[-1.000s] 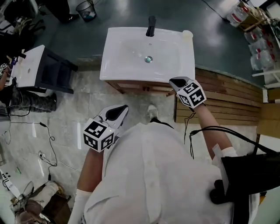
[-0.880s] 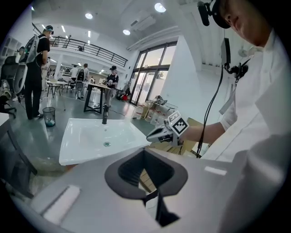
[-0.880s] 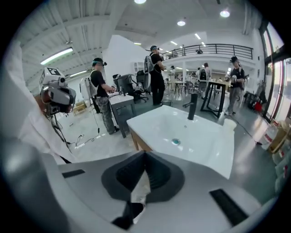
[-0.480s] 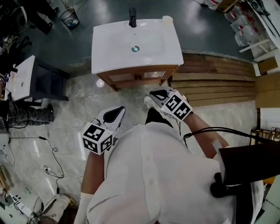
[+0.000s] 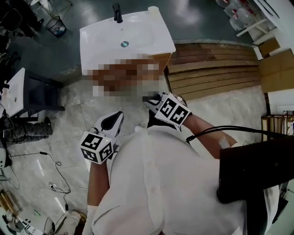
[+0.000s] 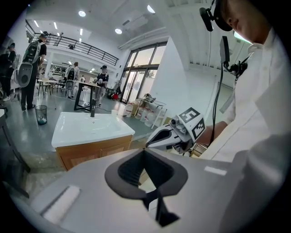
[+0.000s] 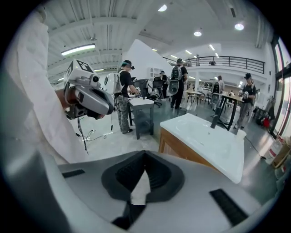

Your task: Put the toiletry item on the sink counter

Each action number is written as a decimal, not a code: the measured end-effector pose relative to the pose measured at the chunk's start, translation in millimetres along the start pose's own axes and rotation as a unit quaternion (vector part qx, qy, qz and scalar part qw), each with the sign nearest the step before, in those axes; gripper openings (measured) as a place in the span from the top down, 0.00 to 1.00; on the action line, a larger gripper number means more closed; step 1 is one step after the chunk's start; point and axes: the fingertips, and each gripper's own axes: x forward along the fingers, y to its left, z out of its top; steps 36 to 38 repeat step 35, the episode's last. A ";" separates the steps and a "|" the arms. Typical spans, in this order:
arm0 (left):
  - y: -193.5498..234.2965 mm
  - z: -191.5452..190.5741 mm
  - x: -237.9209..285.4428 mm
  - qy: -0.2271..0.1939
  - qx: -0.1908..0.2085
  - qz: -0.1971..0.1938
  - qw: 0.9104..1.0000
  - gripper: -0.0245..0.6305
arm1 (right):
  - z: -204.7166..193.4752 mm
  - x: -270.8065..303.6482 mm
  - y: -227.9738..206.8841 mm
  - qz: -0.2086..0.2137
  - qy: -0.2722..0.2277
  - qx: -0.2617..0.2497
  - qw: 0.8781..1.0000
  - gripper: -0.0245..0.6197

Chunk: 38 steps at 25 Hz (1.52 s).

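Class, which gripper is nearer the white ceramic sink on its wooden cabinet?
Right. The right gripper hovers just short of the white ceramic sink, near its front right corner; the left gripper sits further back over the pale stone floor.

Left gripper (image 6: 145, 155) jaws pressed together on nothing, right gripper (image 6: 155, 141) just beyond, white sink counter (image 6: 91, 129) with black faucet (image 6: 92, 109) ahead left.

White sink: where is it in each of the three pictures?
Head view: the sink sits at the top, left of centre.
Left gripper view: the sink is mid-left.
Right gripper view: the sink is right of centre.
Shared landmark: the black tap on its back edge.
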 end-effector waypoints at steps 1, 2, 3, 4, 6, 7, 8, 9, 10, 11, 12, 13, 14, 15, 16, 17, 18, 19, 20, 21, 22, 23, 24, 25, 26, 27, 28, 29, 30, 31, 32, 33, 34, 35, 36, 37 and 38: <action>-2.0 -1.5 -0.4 0.000 0.001 0.000 1.000 0.95 | -0.1 -0.3 3.2 0.001 0.000 -0.002 1.000 0.95; -3.5 -2.7 -0.9 0.001 0.001 0.000 1.000 0.95 | 0.0 -0.4 5.9 0.002 0.000 -0.004 1.000 0.95; -4.9 -3.9 -1.7 0.001 0.002 0.000 1.000 0.95 | 0.1 -0.5 8.7 0.004 0.000 -0.007 1.000 0.95; -6.2 -5.3 -2.9 0.000 0.002 0.001 1.000 0.95 | 0.0 -0.7 11.6 0.005 0.000 -0.009 1.000 0.95; -8.3 -8.1 -5.6 -0.001 0.001 0.004 1.000 0.95 | 0.2 -1.5 16.5 0.007 -0.001 -0.017 1.000 0.95; -8.7 -9.1 -7.1 -0.002 0.001 0.006 1.000 0.95 | 1.4 -1.9 17.9 0.008 -0.001 -0.024 1.000 0.95; -8.8 -9.7 -8.5 -0.003 0.001 0.008 1.000 0.95 | 3.2 -2.1 18.8 0.008 -0.001 -0.031 0.999 0.95; -8.9 -9.9 -9.5 -0.003 0.000 0.010 1.000 0.95 | 4.7 -2.1 19.7 0.009 -0.001 -0.035 0.999 0.95; -9.0 -9.8 -10.3 -0.004 0.000 0.011 1.000 0.95 | 5.8 -2.0 20.5 0.011 0.000 -0.037 0.999 0.95; -9.1 -9.7 -10.7 -0.004 -0.001 0.012 1.000 0.95 | 6.8 -2.1 20.7 0.012 0.001 -0.040 0.999 0.95; -9.2 -9.8 -10.9 -0.005 -0.002 0.013 1.000 0.95 | 7.7 -2.2 20.5 0.012 0.001 -0.045 0.999 0.95; -9.1 -10.1 -10.8 -0.005 -0.003 0.014 1.000 0.95 | 8.0 -2.0 20.6 0.013 0.001 -0.047 0.999 0.95; -8.7 -10.4 -10.6 -0.006 -0.005 0.015 1.000 0.95 | 8.1 -1.6 21.1 0.015 0.001 -0.046 0.999 0.95; -8.2 -10.5 -10.2 -0.006 -0.007 0.016 1.000 0.95 | 8.5 -1.3 21.2 0.016 0.000 -0.047 0.999 0.95; -7.8 -10.5 -9.6 -0.006 -0.008 0.017 1.000 0.95 | 9.2 -1.5 20.6 0.017 0.000 -0.051 0.999 0.95; -7.7 -10.1 -8.6 -0.006 -0.008 0.017 1.000 0.95 | 9.5 -2.1 19.6 0.017 0.002 -0.055 0.998 0.95; -7.8 -9.5 -7.4 -0.005 -0.008 0.016 1.000 0.95 | 8.9 -2.7 18.3 0.017 0.003 -0.056 0.998 0.95; -7.8 -9.0 -6.1 -0.005 -0.008 0.015 1.000 0.95 | 7.6 -3.2 17.1 0.016 0.004 -0.055 0.998 0.95; -7.7 -8.6 -4.8 -0.004 -0.008 0.015 1.000 0.95 | 6.3 -3.6 16.1 0.016 0.004 -0.051 0.999 0.95; -7.9 -8.1 -3.3 -0.003 -0.007 0.014 1.000 0.95 | 5.1 -4.0 15.0 0.015 0.004 -0.047 0.999 0.95; -8.3 -7.6 -1.7 -0.003 -0.007 0.012 1.000 0.95 | 4.2 -4.7 13.8 0.014 0.004 -0.044 0.999 0.95; -8.8 -7.0 0.0 -0.003 -0.006 0.011 1.000 0.95 | 3.3 -5.3 12.6 0.013 0.003 -0.041 0.999 0.95; -9.3 -6.5 1.8 -0.002 -0.006 0.009 1.000 0.95 | 2.5 -6.0 11.2 0.012 0.003 -0.039 0.999 0.95; -9.7 -6.1 3.8 -0.001 -0.005 0.008 1.000 0.95 | 1.7 -6.6 9.5 0.011 0.003 -0.039 0.999 0.95; -9.9 -5.8 5.9 0.000 -0.005 0.006 1.000 0.95 | 0.5 -7.1 7.7 0.009 0.004 -0.039 0.999 0.95; -10.1 -5.4 7.8 0.001 -0.005 0.004 1.000 0.95 | -1.3 -7.7 6.3 0.009 0.006 -0.037 0.999 0.95; -10.5 -5.1 9.3 0.002 -0.005 0.003 1.000 0.95 | -3.3 -8.6 5.4 0.009 0.008 -0.034 0.999 0.95; -11.0 -4.8 10.4 0.003 -0.005 0.001 1.000 0.95 | -4.8 -9.5 4.7 0.008 0.008 -0.032 0.999 0.95; -11.0 -4.2 11.3 0.004 -0.005 0.000 1.000 0.95 | -5.5 -10.2 3.7 0.006 0.008 -0.030 0.999 0.95; -10.2 -3.1 12.2 0.005 -0.005 -0.001 1.000 0.95 | -5.8 -10.3 1.9 0.005 0.008 -0.029 1.000 0.95; -8.7 -1.8 13.3 0.005 -0.004 -0.003 1.000 0.95 | -5.8 -9.8 -0.2 0.003 0.008 -0.026 1.000 0.95; -7.0 -0.6 14.7 0.006 -0.003 -0.004 1.000 0.95 | -5.8 -9.1 -2.2 0.002 0.008 -0.022 1.000 0.95; -5.2 0.2 16.1 0.007 -0.003 -0.006 1.000 0.95 | -6.0 -8.2 -4.1 0.001 0.009 -0.018 1.000 0.95; -3.5 1.0 17.5 0.007 -0.003 -0.007 1.000 0.95 | -6.2 -7.3 -6.0 0.000 0.009 -0.015 1.000 0.95; -3.5 1.0 17.5 0.007 -0.003 -0.007 1.000 0.95 | -6.2 -7.3 -6.0 0.000 0.009 -0.015 1.000 0.95; -3.5 1.0 17.5 0.007 -0.003 -0.007 1.000 0.95 | -6.2 -7.3 -6.0 0.000 0.009 -0.015 1.000 0.95; -3.5 1.0 17.5 0.007 -0.003 -0.007 1.000 0.95 | -6.2 -7.3 -6.0 0.000 0.009 -0.015 1.000 0.95</action>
